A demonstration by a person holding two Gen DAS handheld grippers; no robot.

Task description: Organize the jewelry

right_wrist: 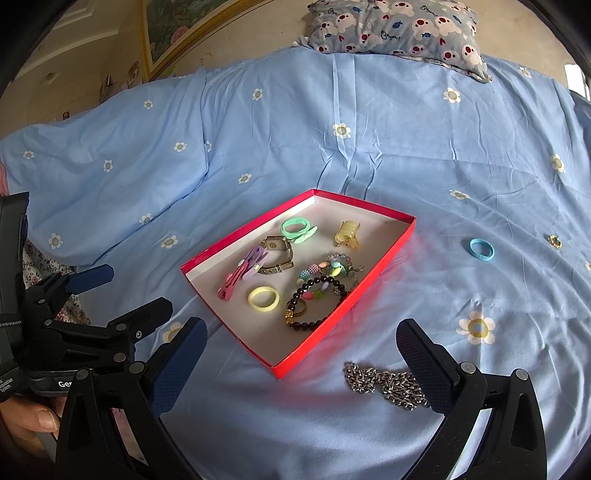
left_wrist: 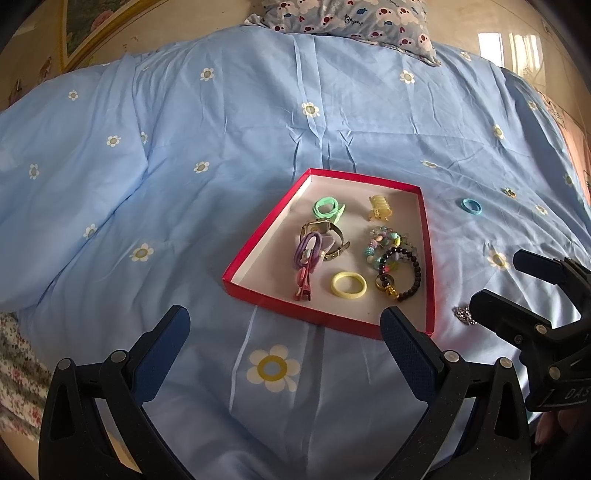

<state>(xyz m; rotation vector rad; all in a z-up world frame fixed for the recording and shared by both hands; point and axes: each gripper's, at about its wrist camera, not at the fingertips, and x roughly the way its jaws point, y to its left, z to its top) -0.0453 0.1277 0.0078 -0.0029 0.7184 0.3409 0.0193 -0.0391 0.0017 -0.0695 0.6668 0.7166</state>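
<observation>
a shallow red tray with a white floor lies on a bed under a light blue flowered duvet. inside the tray, at its far end, sit a green hair tie and a yellow claw clip. toward the middle of the tray are a gold watch, purple and pink hair clips and a pastel bead bracelet. at the tray's near end lie a yellow hair tie and a dark bead bracelet.

outside the tray, a blue hair tie lies well off its right side, with a small gold ring farther right. a silver chain is heaped just beyond the tray's near right corner.

the right gripper hovers near that corner, its fingers spread wide and holding nothing, the chain touching or passing behind the right finger. the left gripper hangs before the tray's near edge, fingers also spread and empty. a patterned pillow rests far beyond the tray.
</observation>
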